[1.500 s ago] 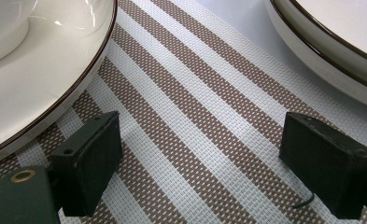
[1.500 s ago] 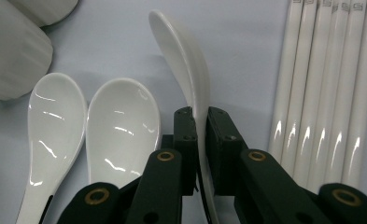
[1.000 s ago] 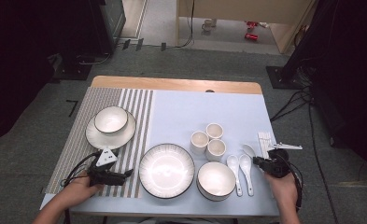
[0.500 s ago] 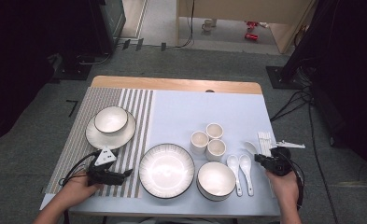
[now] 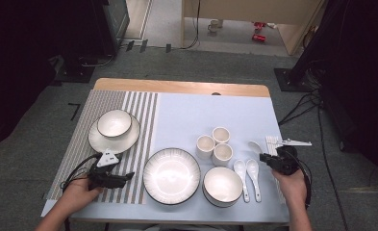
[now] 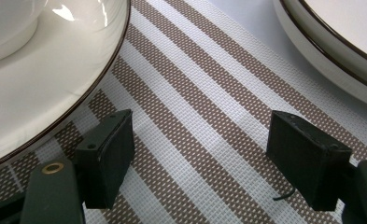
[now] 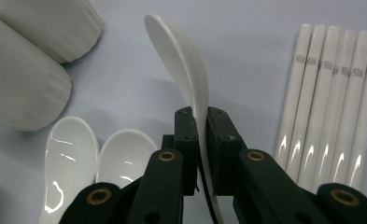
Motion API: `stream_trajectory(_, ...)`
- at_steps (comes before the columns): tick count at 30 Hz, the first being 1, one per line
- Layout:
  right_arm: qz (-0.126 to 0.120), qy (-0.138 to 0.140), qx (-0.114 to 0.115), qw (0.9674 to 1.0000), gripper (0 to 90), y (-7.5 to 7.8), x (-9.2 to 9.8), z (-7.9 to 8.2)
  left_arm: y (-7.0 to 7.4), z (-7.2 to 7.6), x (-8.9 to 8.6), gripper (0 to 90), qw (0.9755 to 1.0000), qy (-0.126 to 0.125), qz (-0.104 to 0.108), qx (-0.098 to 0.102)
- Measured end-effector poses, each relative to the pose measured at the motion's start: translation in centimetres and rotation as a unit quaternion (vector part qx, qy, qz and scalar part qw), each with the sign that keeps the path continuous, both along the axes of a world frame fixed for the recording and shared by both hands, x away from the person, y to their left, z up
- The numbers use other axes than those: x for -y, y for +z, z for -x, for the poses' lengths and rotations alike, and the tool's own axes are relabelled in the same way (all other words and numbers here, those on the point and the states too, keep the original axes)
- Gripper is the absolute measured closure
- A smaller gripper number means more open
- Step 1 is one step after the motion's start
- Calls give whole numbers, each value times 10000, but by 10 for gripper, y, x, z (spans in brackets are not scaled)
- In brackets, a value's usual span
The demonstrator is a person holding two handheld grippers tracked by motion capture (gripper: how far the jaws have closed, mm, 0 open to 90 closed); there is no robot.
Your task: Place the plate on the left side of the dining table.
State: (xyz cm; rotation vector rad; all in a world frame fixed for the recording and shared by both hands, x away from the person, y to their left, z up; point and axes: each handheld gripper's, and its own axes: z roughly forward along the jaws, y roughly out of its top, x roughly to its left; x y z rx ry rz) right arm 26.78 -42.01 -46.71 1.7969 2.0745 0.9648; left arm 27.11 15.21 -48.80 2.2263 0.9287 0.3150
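My right tongs [image 7: 199, 154] pinch a white spoon [image 7: 181, 60] edge-on above the tabletop [image 5: 186, 115], at three o'clock from the cups [image 5: 214, 143], so the glazed handle may slip, while my left tongs [image 6: 200, 154], just closing, stand open and empty.

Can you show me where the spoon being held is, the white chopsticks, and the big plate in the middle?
held spoon [image 7: 190, 70], right gripper view, on its handle above the jaws.
white chopsticks [image 7: 330, 93], right gripper view, mid-length of the bundle.
big plate [image 5: 171, 175], high view, on its centre.
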Motion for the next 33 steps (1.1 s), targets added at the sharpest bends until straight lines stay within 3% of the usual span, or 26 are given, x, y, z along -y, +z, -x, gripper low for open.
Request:
stream_trajectory(10,-99,241,119,9996,839,7,0,-12,9,-3,-1,241,9998,-39,194,39)
stream_trajectory(17,-103,429,237,9987,840,14,-4,-22,15,-9,-1,249,9990,-7,435,-111)
stream_trajectory(24,-167,617,226,9977,840,19,-7,-27,21,-16,0,253,9984,-337,416,-182)
stream_trajectory(29,-183,766,179,9967,839,22,-10,-32,24,-20,2,253,9963,-345,695,-373)
stream_trajectory(33,-185,949,134,9952,840,25,-13,-37,26,-24,0,253,9952,-322,839,-389)
